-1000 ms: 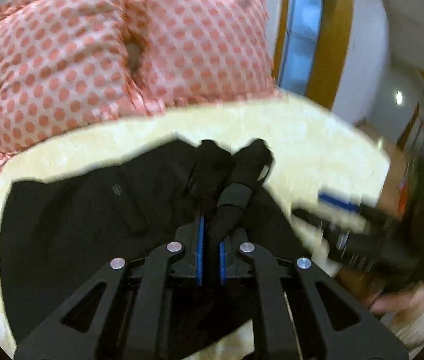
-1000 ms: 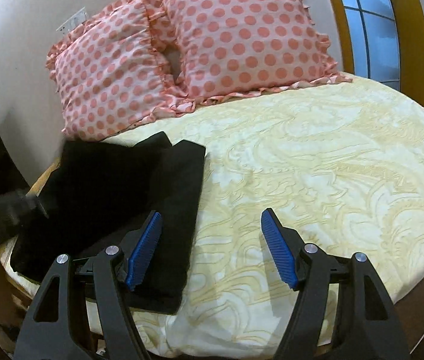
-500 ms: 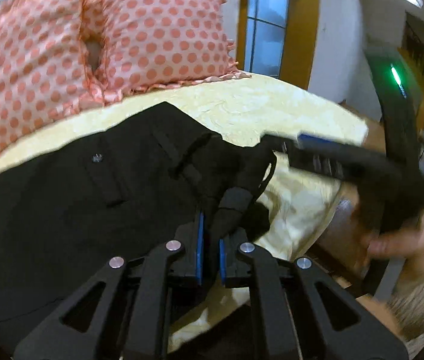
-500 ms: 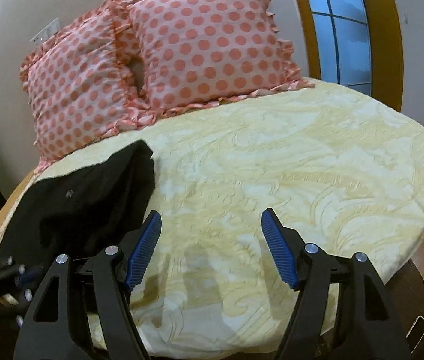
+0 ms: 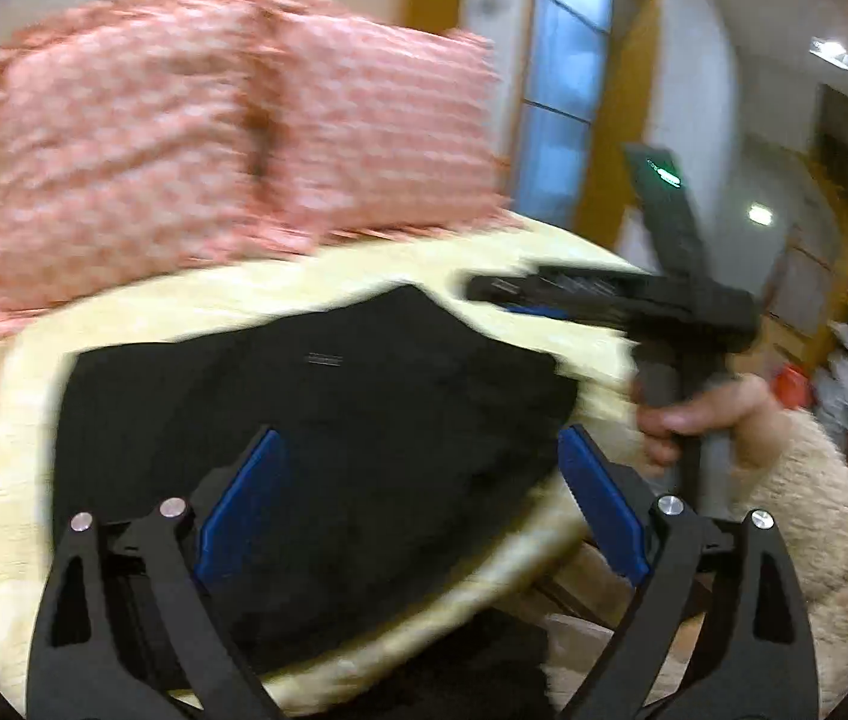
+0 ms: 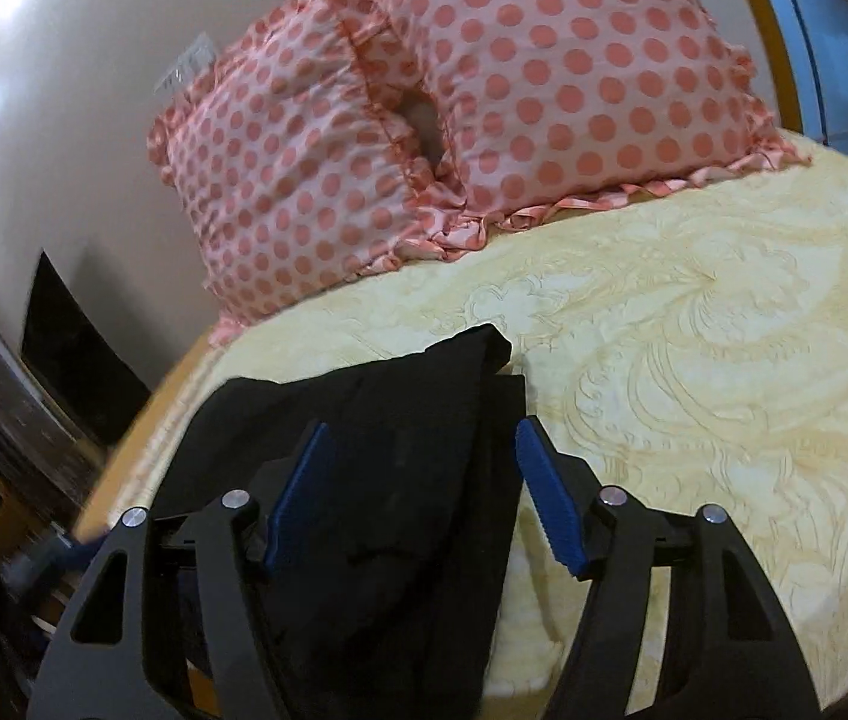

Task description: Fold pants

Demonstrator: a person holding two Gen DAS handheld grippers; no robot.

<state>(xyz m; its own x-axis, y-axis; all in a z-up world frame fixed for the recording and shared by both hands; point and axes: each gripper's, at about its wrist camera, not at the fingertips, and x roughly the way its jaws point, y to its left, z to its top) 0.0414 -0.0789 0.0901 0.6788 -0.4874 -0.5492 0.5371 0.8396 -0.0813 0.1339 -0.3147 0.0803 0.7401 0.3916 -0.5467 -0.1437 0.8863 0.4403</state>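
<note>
Both tools, my left tool (image 5: 418, 486) and right tool (image 6: 424, 480), gape wide and hold nothing over the black pants (image 6: 376, 456), which lie folded (seemingly nearly finished, perhaps one fold left) at the bed's (image 6: 694, 360) near left edge.

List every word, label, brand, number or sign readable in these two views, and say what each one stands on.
None can be read.
Small pale mark on the folded black pants: too blurred to read.
Green light on the right gripper's black body: a glow, no characters legible.
White wall plate behind the pink polka-dot pillows: no text made out.
Pale yellow patterned bedspread: ornament only.
</note>
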